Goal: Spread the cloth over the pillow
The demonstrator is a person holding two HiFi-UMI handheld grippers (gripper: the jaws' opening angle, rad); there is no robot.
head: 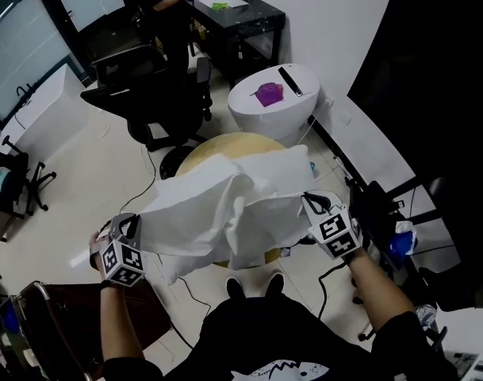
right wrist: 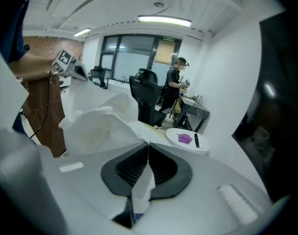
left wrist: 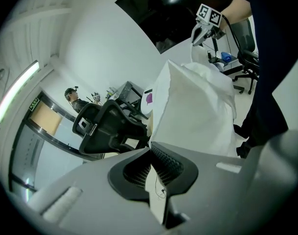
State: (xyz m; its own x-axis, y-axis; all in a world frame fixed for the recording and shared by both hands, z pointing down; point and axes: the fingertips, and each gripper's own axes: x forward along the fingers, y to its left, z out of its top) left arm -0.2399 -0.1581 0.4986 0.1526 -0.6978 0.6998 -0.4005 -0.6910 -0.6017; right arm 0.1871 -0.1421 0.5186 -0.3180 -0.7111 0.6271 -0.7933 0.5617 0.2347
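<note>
A white cloth (head: 217, 209) hangs stretched between my two grippers above a round wooden table (head: 225, 143). A white pillow (head: 277, 165) lies on that table, mostly covered by the cloth; only its far right part shows. My left gripper (head: 130, 227) is shut on the cloth's left edge, which is pinched between the pads in the left gripper view (left wrist: 151, 151). On the other side, my right gripper (head: 314, 205) is shut on the right edge, and a strip of cloth (right wrist: 144, 180) runs through its closed jaws (right wrist: 148, 148).
A black office chair (head: 158, 94) stands beyond the table. A white round stand (head: 261, 113) with a purple thing (head: 269, 94) is at the back right, a black desk (head: 241, 14) and a person behind it. Cables lie on the floor. A brown cabinet (head: 106, 312) is beside my left arm.
</note>
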